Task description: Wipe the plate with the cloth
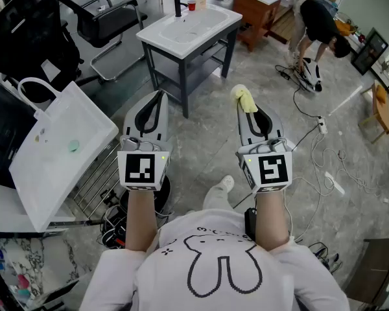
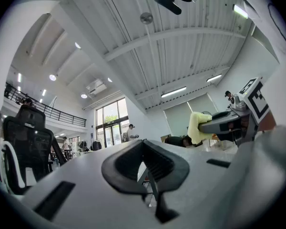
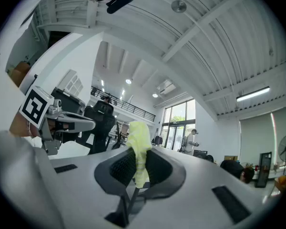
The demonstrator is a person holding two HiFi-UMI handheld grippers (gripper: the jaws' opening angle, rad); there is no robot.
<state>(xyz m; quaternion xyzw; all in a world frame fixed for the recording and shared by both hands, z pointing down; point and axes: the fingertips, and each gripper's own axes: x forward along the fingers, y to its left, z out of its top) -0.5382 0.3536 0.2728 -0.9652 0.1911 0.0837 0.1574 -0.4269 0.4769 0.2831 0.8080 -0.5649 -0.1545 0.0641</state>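
One yellow cloth point(image 1: 244, 98), bunched, is pinched between the jaws of the right hand-held gripper point(image 1: 248, 109). In the right gripper view the cloth point(image 3: 139, 149) stands up out of the closed black pads of that hand-held gripper point(image 3: 136, 166) and rises above the jaw tips. It is held in the air over the grey floor point(image 1: 207, 141), touching nothing else.

Left hand-held gripper point(image 1: 159, 96): jaws pressed together, nothing between them. The left gripper view shows the pads of this hand-held gripper point(image 2: 145, 162) meeting. Both hand-held grippers are held side by side, apart, pointing forward and slightly up. Each one appears in the other's view: the right one with the cloth point(image 2: 198, 127), the left one bare point(image 3: 86, 124).

Ahead of the jaw tips, well apart from them, stands a bench point(image 1: 162, 44) with a white basin top on a dark frame. At its far edge are a dark bottle point(image 1: 177, 5) and a small red cup point(image 1: 192, 6).

Left of the left hand-held gripper, a white bag point(image 1: 65, 148) with a loop handle leans on a wire rack. Office chairs point(image 1: 110, 18) stand beyond it. At the upper right a person point(image 1: 318, 21) bends down over the floor, with cables and a power strip point(image 1: 322, 125) nearby.
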